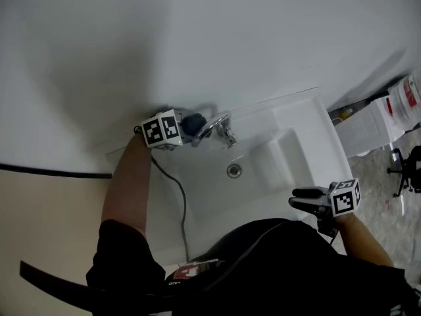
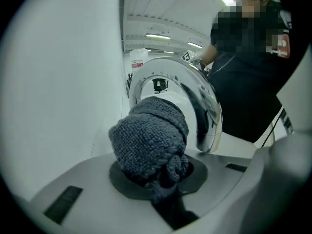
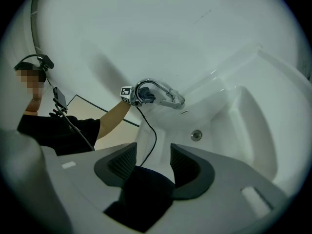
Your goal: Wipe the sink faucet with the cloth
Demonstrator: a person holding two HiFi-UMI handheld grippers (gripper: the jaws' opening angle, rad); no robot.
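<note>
In the head view I can't make out the left tongs' (image 1: 185,129) pads. The grey cloth (image 1: 193,124) bunches over them and over the faucet's (image 1: 221,126) base. The person's dark shirt (image 1: 276,262) hides the sink's (image 1: 309,130) near rim. The containers (image 1: 408,101) are cut off at the right edge, their labels too small to read.

No word, brand or number can be read anywhere in these views. The left marker cube (image 1: 162,130) and the right marker cube (image 1: 346,197) bear only black-and-white square patterns, with no letters or digits. The white container (image 1: 409,101) off to the side has a red label (image 1: 410,96) whose print is too small to read, as it is on the red-labelled tub (image 2: 138,58) in the left gripper view, and the red-and-white patch (image 1: 192,269) on the person's dark clothing is too blurred.
</note>
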